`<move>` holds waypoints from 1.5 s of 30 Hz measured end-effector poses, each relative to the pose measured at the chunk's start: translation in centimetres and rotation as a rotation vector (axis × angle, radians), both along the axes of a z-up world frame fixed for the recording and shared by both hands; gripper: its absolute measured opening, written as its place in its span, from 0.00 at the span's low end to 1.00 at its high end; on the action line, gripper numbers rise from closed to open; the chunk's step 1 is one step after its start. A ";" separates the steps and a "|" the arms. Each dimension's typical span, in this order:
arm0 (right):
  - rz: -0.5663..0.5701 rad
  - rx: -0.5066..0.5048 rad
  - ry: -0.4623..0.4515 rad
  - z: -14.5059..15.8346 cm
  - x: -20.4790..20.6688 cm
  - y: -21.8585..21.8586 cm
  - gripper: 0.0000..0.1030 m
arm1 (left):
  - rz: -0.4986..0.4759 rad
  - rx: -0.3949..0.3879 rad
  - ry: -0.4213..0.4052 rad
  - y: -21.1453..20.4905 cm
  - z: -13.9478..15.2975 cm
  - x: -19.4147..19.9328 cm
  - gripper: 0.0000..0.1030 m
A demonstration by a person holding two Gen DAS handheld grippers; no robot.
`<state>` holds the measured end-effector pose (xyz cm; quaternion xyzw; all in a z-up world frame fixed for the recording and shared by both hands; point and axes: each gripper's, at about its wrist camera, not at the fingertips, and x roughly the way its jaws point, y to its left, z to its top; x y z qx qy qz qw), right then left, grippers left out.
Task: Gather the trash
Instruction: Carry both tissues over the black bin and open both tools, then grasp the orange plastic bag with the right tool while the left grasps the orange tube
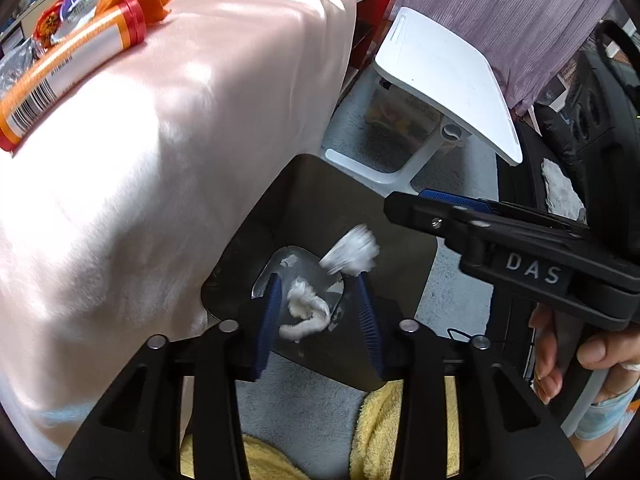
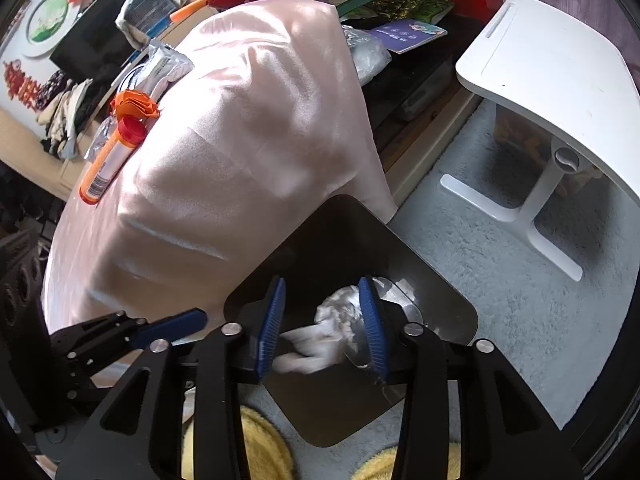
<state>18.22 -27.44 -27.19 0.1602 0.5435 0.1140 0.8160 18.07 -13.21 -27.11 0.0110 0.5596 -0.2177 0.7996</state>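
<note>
Both grippers, left gripper (image 1: 318, 316) and right gripper (image 2: 322, 324), open, angled steeply down over black bin (image 1: 312, 200).

Both grippers (image 1: 318, 316) (image 2: 322, 328) over bin (image 1: 312, 200) w/ tissue wads (image 1: 304, 312) inside; draped table (image 1: 160, 160) left, small desk (image 1: 448, 76) ahead-right.

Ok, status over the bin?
Left gripper and right gripper open over the black bin. Tissue wads dropping in. Nothing blocking.
</note>
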 end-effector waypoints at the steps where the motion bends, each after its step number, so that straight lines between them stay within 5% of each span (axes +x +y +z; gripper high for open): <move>1: 0.003 -0.007 0.004 0.1 0.2 0.0 0.41 | 0.004 0.004 -0.005 0.1 0.4 0.0 0.42; 4: 0.001 -0.049 -0.006 1.6 0.4 -0.2 0.49 | 0.005 -0.010 -0.016 1.0 2.1 0.0 0.50; 9: -0.018 -0.077 -0.101 6.5 1.1 0.1 0.83 | 0.075 -0.004 -0.112 4.2 6.6 0.2 0.64; 12: -0.009 -0.103 -0.153 9.7 2.0 1.2 0.84 | 0.131 0.012 -0.166 6.6 9.3 0.6 0.72; 19: 0.066 -0.030 -0.191 13.2 6.2 5.8 0.84 | 0.203 0.094 -0.174 10.9 10.6 3.3 0.79; 28: 0.214 -0.009 -0.076 10.5 11.3 13.4 0.82 | 0.205 0.104 -0.115 14.2 9.2 5.0 0.79; 32: 0.239 -0.036 -0.032 8.8 13.3 14.9 0.71 | 0.193 0.086 -0.106 14.3 8.4 6.1 0.79; 35: 0.250 -0.041 0.006 7.9 14.1 15.3 0.46 | 0.177 0.087 -0.105 13.9 7.9 7.0 0.79; 39: 0.231 -0.009 0.022 8.3 14.3 14.1 0.43 | 0.145 0.074 -0.107 12.9 7.7 8.1 0.78; 42: 0.222 -0.014 0.016 8.7 14.4 13.2 0.42 | 0.111 0.088 -0.106 12.0 7.3 8.9 0.70; 45: 0.193 -0.022 0.001 9.4 14.4 12.0 0.42 | 0.093 0.097 -0.068 11.6 6.4 9.6 0.51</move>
